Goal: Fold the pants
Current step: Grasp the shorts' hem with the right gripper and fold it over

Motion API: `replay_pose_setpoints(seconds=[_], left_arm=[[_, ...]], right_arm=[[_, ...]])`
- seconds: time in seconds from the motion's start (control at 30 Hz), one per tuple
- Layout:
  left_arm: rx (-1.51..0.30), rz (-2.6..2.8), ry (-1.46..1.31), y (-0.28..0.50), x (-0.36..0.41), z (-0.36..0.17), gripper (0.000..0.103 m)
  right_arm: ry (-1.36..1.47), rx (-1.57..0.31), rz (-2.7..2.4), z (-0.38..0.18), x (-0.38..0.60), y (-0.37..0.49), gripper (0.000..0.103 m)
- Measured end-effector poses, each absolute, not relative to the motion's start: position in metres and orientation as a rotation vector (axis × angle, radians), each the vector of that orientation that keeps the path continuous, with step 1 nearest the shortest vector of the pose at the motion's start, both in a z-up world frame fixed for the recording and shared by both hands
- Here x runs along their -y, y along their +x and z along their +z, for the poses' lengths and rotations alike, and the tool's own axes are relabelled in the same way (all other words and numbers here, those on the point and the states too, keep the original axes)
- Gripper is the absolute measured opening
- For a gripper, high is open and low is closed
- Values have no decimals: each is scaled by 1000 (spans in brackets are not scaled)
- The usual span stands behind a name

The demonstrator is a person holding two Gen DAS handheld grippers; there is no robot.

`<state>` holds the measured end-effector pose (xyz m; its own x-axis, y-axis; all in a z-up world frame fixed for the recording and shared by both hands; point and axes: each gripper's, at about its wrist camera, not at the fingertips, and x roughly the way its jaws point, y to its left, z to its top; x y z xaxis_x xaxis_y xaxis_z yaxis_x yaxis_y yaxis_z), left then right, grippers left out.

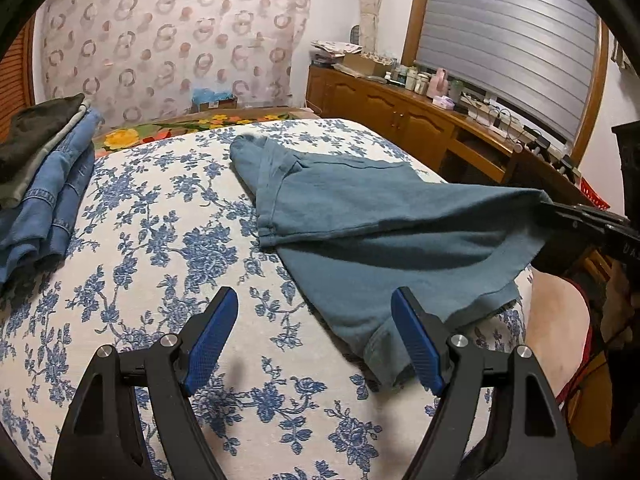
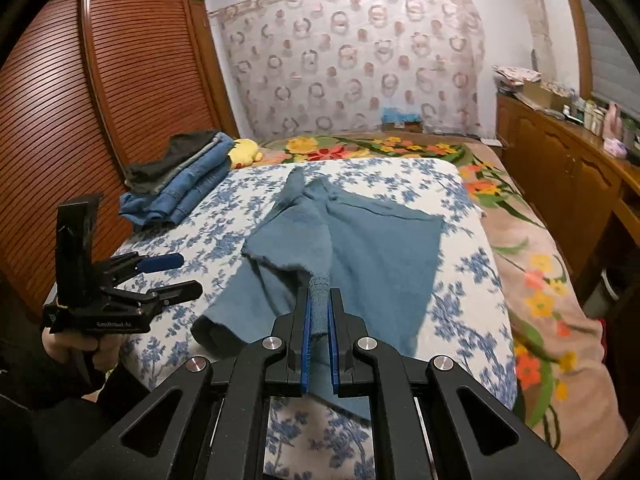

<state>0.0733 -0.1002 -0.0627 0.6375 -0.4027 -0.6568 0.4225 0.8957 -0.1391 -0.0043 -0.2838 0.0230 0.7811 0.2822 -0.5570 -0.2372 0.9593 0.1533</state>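
Teal pants (image 1: 360, 216) (image 2: 360, 240) lie spread on a bed under a blue-flowered white cover (image 1: 160, 240) (image 2: 460, 280). My right gripper (image 2: 319, 296) is shut on a bunched edge of the pants and holds it lifted above the cover; in the left wrist view it shows at the right edge (image 1: 560, 210) with the cloth stretched up to it. My left gripper (image 1: 314, 300) is open above the cover near the front edge, nothing between its blue pads (image 1: 212, 340). A pant leg's hem (image 1: 384, 356) lies just beside its right finger. It also shows as the left gripper (image 2: 188, 276) held by a hand.
A stack of folded jeans and dark clothes (image 1: 44, 184) (image 2: 180, 180) sits at the cover's far left. A yellow plush toy (image 2: 246, 152) lies behind it. A floral blanket (image 2: 540, 280) covers the bed's right side. A wooden cabinet (image 1: 400, 120) runs along the right, a slatted wardrobe (image 2: 100, 100) stands left.
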Motion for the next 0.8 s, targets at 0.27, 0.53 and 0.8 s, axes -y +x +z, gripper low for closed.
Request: replay_pose_setpoints(seconds=[0.27,0.53,0.8], left_arm=[[-745,-486,57,71,113,-67,80],[-768,-486,80,72,122,-74,80],[-783,-467,97,73,126,-82,80]], right_arm=[[103,-663,241,14,297,-8,7],[130,-721,225,-1,303,-11,7],[160,-764,199,-16,310,-11,7]])
